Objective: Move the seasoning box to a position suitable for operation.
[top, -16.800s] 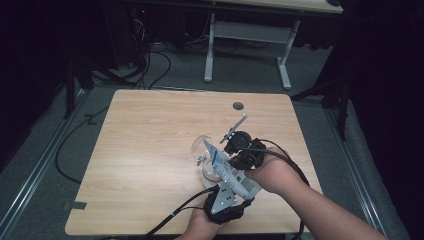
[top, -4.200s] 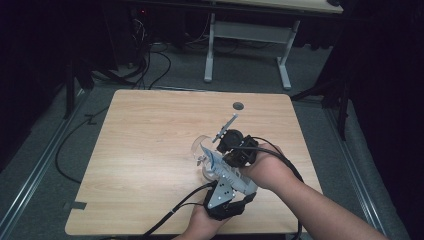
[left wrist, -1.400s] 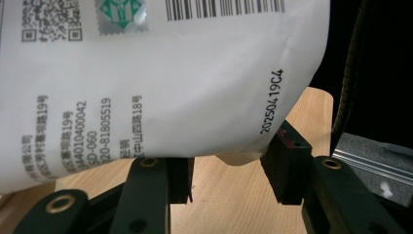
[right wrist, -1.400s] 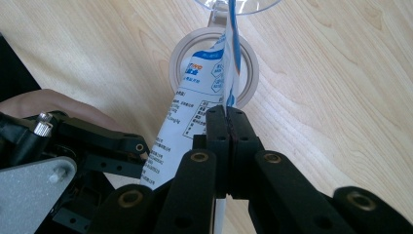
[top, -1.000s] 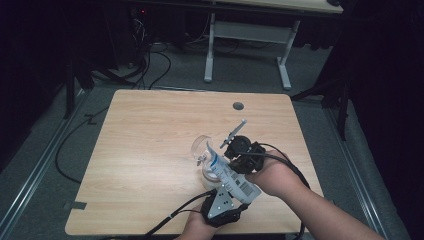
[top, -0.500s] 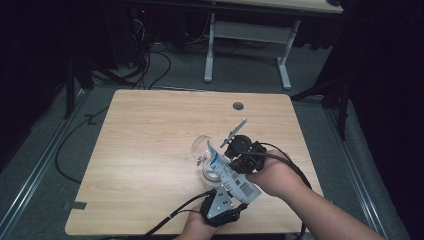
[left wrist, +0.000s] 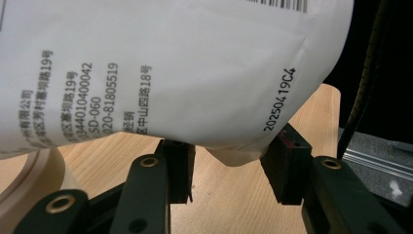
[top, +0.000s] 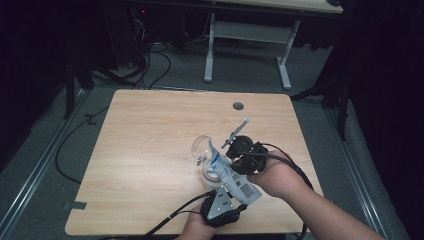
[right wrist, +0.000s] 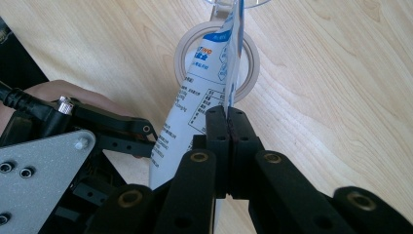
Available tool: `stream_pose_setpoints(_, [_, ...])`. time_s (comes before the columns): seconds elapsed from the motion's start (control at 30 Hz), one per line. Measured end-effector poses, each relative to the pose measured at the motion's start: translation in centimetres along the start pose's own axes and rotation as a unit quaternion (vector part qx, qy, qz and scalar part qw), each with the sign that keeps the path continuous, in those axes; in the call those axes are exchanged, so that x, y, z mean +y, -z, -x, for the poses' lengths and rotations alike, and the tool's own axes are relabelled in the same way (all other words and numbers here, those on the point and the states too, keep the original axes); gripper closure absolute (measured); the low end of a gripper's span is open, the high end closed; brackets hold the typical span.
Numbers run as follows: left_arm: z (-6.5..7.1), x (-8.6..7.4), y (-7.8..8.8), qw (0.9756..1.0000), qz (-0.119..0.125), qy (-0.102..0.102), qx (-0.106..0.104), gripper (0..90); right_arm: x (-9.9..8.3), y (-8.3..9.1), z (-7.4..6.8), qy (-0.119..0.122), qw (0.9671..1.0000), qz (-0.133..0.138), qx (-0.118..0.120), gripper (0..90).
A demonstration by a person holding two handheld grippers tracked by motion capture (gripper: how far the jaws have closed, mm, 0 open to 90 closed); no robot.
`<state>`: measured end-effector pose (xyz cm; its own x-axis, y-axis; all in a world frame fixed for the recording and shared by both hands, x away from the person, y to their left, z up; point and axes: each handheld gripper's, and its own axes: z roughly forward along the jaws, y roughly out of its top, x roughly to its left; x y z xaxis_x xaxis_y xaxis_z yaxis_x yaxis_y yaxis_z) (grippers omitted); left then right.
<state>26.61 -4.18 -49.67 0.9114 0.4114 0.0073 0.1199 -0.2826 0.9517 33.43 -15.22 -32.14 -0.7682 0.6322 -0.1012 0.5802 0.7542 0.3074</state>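
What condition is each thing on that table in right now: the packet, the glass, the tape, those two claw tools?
White packet: tilted, top end toward the clear cup, held at both ends.
Clear cup: lying on its side, mouth toward the packet.
Tape roll: flat on the table, under the packet.
Left gripper: jaws part-open around the packet's bottom corner.
Right gripper: shut on the packet's edge.
Table: bare wood, small round hole near far edge.
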Motion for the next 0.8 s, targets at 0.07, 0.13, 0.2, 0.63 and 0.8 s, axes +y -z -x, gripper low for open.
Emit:
stream_pose_setpoints(0.07, [0.00,-0.07,0.00,1.0000,0.000,-0.003,0.003,58.8,-0.05,0.01,0.03,0.000,1.0000,0.000,0.000,89.6])
stream_pose_setpoints(0.13, [-0.04,-0.14,0.00,1.0000,-0.001,-0.003,0.004,58.8,-0.10,0.06,0.05,0.000,1.0000,-0.001,-0.001,89.6])
stream_pose_setpoints(0.2, [-0.09,-0.18,0.03,1.0000,-0.001,-0.003,0.005,58.8,-0.12,0.09,0.05,0.000,1.0000,-0.001,-0.002,89.6])
stream_pose_setpoints(0.63, [-0.41,-0.76,-0.03,0.9999,-0.011,-0.005,0.012,58.7,-0.35,-0.02,0.10,-0.002,1.0000,-0.003,0.000,89.6])
stream_pose_setpoints(0.8, [-0.47,-0.95,-0.12,0.9998,-0.013,-0.007,0.015,58.6,-0.55,0.02,0.17,-0.005,1.0000,-0.005,0.000,89.5])
